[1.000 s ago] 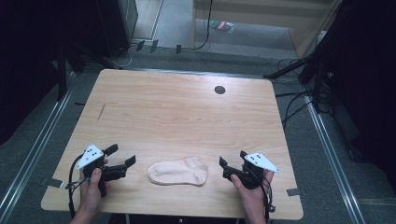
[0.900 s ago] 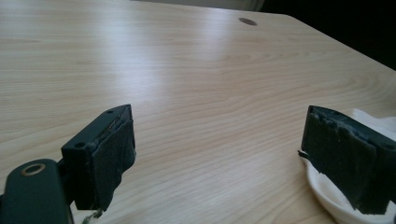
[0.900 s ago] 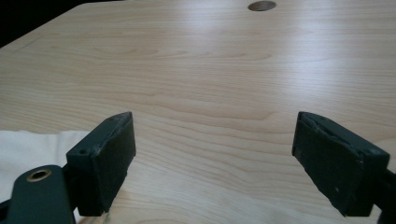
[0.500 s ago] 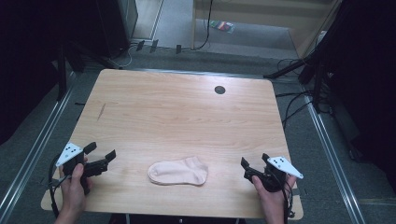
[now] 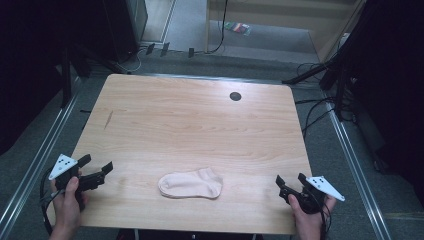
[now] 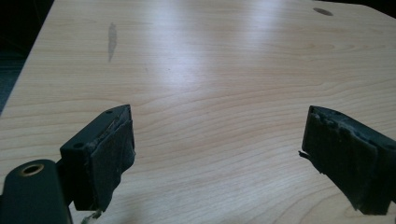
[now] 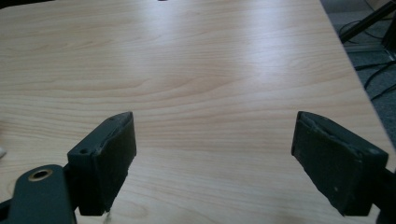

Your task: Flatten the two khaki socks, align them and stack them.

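Sock (image 5: pixel 191 184) serves as the landmark: a pale peach ankle sock lying flat on the wooden table (image 5: pixel 200 125), near the table's front edge and roughly midway along it, cuff end toward the right and toe toward the left.

Well to the left of the sock, over the front left corner of the table, a hand (image 5: pixel 67 200) holds the left gripper (image 5: pixel 96 167). Its jaws point toward the right and away from the person, stand wide apart and hold nothing. In the left gripper view the left gripper (image 6: pixel 217 158) shows two worn black pads with bare wood between them. A grey three-cornered plate sits on top of it, and a cable hangs down beside the wrist.

Beyond the sock and left of it, a short dark smudge (image 5: pixel 108 119) marks the wood. Beyond the sock and to its right, near the far edge, sits a round dark cable hole (image 5: pixel 235 96).

Well to the right of the sock, at the front right corner of the table, the other hand (image 5: pixel 307 217) holds the right gripper (image 5: pixel 289 184). Its jaws point away from the person and slightly toward the sock, also spread wide and empty. In the right gripper view the right gripper (image 7: pixel 212 156) frames plain tabletop between its pads.

The sock touches neither gripper and lies between them.
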A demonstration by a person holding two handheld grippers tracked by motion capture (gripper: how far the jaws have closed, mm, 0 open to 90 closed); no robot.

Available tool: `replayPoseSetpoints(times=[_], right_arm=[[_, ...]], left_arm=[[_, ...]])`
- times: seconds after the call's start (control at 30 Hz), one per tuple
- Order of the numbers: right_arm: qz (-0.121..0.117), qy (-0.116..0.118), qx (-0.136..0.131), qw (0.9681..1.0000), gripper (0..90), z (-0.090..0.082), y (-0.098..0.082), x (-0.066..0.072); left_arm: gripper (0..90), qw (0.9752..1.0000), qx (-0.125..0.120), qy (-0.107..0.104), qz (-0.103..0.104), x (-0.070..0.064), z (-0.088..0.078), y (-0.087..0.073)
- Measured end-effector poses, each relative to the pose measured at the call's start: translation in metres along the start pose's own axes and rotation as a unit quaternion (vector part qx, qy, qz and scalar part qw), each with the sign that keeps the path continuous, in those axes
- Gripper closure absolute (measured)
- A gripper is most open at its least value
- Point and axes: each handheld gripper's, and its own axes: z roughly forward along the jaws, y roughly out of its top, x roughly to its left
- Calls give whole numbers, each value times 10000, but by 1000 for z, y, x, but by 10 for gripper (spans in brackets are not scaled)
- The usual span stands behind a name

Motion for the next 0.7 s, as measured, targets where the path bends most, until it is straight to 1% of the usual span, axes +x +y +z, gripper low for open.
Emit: replayPoseSetpoints(times=[0.1, 0.2, 0.3, 0.43, 0.47, 0.5, 0.6, 0.67, 0.7], right_arm=[[30, -59, 21, 10000, 141, -5, -3, -9], [111, -94, 32, 9999, 145, -9, -6, -17], [89, -93, 81, 9999, 150, -11, -9, -23], [46, -22, 168, 9998, 157, -11, -12, -27], [55, -1, 175, 9998, 159, -11, -12, -27], [63, 1, 189, 9998, 159, -11, -12, -26], [-11, 27, 242, 9997, 159, -8, -12, -25], [-15, 16, 249, 9997, 159, -8, -12, -25], [-15, 16, 249, 9997, 159, -8, -12, -25]], left_arm=[[96, 10000, 0, 49, -7, 3, -2, 0], [96, 10000, 10, 21, 16, 6, -5, -1], [96, 10000, 34, 30, 12, 10, -8, -3], [92, 10000, 58, 4, -47, 15, -11, -6], [91, 9999, 58, -16, -91, 15, -10, -7], [91, 9999, 89, -28, -87, 15, -9, -7], [91, 9999, 110, -34, -53, 13, -8, -7], [91, 9999, 97, -53, -117, 15, -7, -7], [91, 9999, 97, -53, -117, 15, -7, -7]])
